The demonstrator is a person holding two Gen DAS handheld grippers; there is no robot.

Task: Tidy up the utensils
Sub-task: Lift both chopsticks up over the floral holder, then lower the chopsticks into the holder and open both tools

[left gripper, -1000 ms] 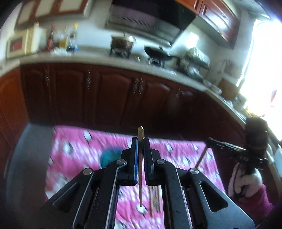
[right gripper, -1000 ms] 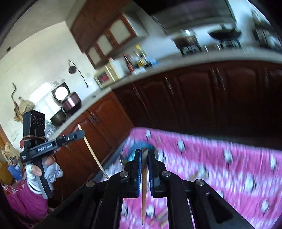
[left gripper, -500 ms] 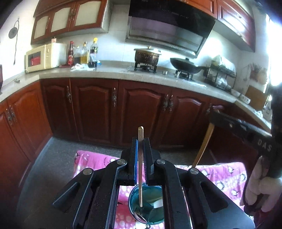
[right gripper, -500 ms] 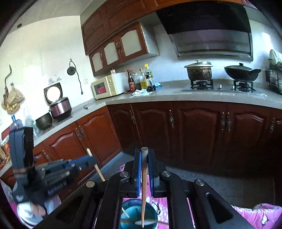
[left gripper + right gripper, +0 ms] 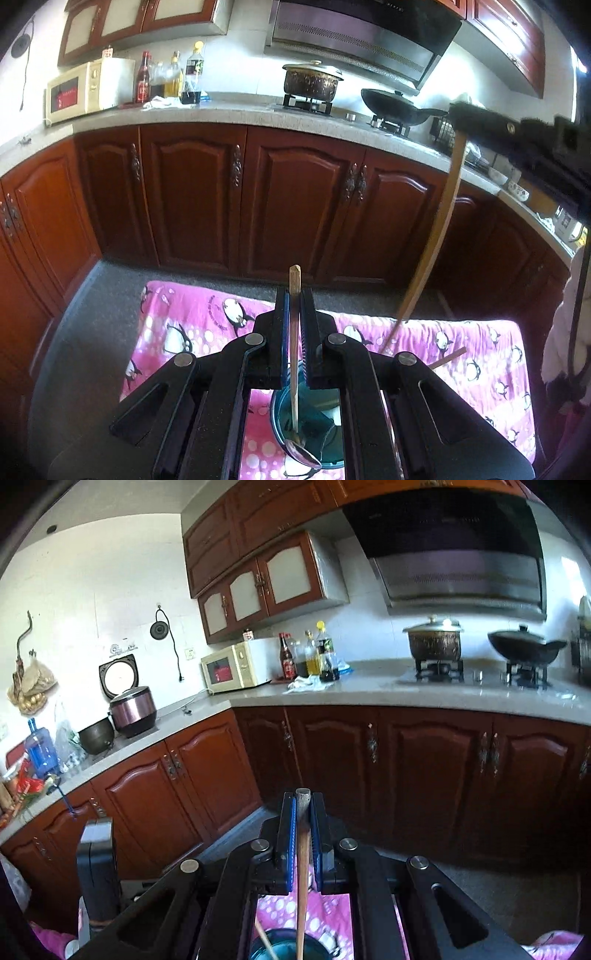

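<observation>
Both claws are clamping a stick each. The left gripper (image 5: 294, 295), bottom centre of its view, is pinching a thin pale wooden chopstick (image 5: 294, 354) upright, its lower tip dipping inside the round teal cup (image 5: 314, 439) at the bottom of the frame, next to a shiny metal spoon (image 5: 301, 452) lying in it. The cup is sitting on the pink penguin-print cloth (image 5: 461, 369). The right gripper (image 5: 303, 805) is squeezing a thicker brown wooden chopstick (image 5: 303, 878), hanging down over the cup's rim.
</observation>
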